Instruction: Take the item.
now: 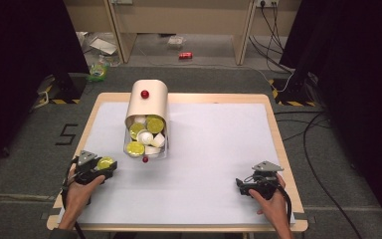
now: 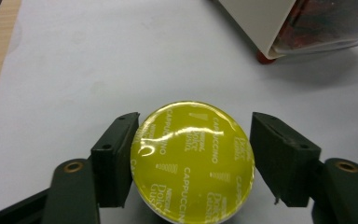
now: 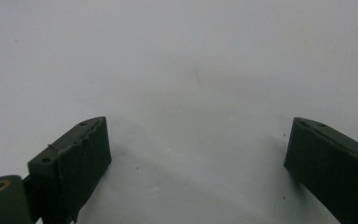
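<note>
- A yellow cappuccino capsule is seen low in the left gripper view, between the left tool's jaws; a slight gap shows at the right pad, so it appears released onto the white counter.
- More capsules remain in the tipped container, upper left of centre in the high view.
- The right tool is held wide open, empty, at lower right.

Capsule underside cut off (bottom edge); bin contents blurred.

A wooden-edged table under a white sheet carries a tipped container upper left of centre and a yellow capsule lower left.
</note>
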Action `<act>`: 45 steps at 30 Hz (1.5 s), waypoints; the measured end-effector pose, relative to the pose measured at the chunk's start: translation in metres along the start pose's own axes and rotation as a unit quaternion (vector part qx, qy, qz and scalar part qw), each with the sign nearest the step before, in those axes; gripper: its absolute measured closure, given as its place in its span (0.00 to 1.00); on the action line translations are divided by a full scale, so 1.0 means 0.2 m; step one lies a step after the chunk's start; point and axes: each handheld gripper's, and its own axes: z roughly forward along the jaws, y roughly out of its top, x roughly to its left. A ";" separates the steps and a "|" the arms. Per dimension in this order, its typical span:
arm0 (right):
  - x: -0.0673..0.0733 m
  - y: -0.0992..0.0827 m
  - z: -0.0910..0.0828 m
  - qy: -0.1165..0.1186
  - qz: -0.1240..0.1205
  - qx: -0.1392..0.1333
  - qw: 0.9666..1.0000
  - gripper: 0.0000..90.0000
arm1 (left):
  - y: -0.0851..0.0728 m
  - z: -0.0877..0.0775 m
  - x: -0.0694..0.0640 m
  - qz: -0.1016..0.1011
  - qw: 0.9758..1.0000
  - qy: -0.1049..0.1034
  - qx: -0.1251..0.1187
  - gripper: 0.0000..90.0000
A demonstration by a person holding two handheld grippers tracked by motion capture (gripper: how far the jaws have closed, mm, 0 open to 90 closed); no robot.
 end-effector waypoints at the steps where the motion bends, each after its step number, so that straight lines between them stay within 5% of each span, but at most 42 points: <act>1: 0.00 0.00 0.00 0.000 0.000 0.000 1.000 0.08 | 0.00 0.00 0.00 0.001 1.000 0.000 -0.003 0.33; 9: 0.00 0.00 0.00 0.000 -0.001 0.000 1.000 0.08 | 0.05 -0.06 -0.03 0.005 1.000 0.002 -0.027 0.21; 45: 0.00 0.00 0.00 0.000 0.000 0.000 1.000 0.08 | 0.08 -0.17 -0.09 0.008 0.999 -0.021 -0.042 0.20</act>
